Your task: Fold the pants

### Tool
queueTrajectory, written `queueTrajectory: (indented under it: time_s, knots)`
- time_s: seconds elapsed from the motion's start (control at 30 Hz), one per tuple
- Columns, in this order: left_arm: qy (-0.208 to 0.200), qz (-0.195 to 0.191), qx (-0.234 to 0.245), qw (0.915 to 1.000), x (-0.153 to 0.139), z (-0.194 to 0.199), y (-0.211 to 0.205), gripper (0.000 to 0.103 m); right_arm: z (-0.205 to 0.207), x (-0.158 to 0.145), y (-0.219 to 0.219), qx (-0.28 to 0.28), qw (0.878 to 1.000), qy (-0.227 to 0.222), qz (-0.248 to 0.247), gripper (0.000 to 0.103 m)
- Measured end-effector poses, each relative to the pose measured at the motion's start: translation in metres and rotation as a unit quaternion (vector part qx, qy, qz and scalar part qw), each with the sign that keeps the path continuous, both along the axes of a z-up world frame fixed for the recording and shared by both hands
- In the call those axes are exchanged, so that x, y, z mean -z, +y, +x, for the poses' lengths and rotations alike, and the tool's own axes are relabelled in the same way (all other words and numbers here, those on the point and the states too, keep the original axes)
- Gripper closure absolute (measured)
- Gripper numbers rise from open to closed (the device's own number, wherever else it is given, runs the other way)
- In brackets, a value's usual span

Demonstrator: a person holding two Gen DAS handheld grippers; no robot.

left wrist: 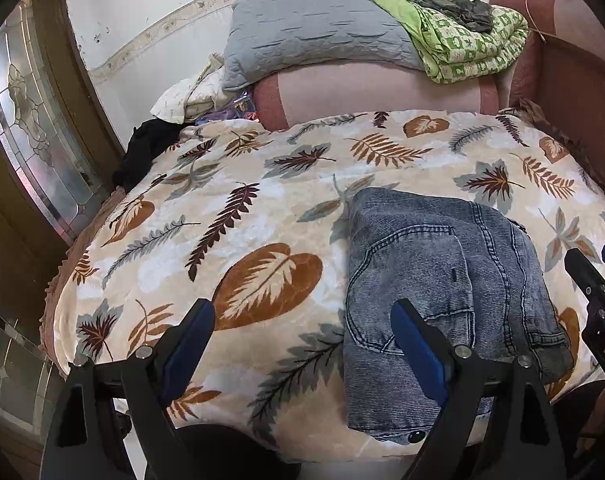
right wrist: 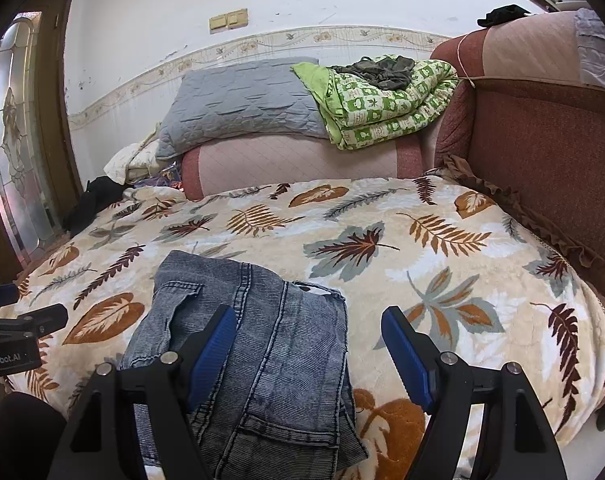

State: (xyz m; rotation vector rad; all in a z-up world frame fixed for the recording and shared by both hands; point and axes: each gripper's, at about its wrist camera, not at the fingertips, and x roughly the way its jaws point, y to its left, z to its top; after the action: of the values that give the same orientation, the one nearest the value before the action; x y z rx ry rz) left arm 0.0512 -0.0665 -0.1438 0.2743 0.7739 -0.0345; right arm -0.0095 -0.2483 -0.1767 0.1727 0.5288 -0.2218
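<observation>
In the left wrist view, the left tool (left wrist: 302,344) hangs over the near edge of the bed (left wrist: 262,184). Its blue fingers (left wrist: 418,348) are spread wide and pinch nothing. The jeans (left wrist: 442,280) lie on the leaf blanket (left wrist: 222,240), on the near right side of the bed, already folded into a small thick bundle. One finger sits in front of the jeans' near left part — I cannot tell if it touches. At the far right edge, part of the right tool (left wrist: 594,284) peeks in.

In the right wrist view, the right tool (right wrist: 308,344) is spread wide too and holds nothing. The jeans (right wrist: 270,344) lie near and to the left, under its left finger. A grey pillow (right wrist: 238,100) and a green quilt (right wrist: 386,100) sit far back by the wall.

The folding looks almost done — maybe all done. If one more fold is wanted, each tool has to go down to a near corner, pinch it, and lift it over to the far side. If not, the tools just need to pull away.
</observation>
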Motion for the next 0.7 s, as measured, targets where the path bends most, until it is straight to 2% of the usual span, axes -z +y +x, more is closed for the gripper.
queueTrajectory:
  time_s: [0.43,0.7]
  knots:
    - [0.008,-0.014,-0.008,0.9998,0.0026,0.0045,0.0047,0.013,0.0011,0.0008,0.0020,-0.007,1.000,-0.001,-0.007,0.025]
    - [0.005,-0.026,0.006,0.9996,0.0006,0.0030,0.0025,0.013,0.0035,0.0009,0.0040,-0.015,1.000,-0.002,-0.014,0.025]
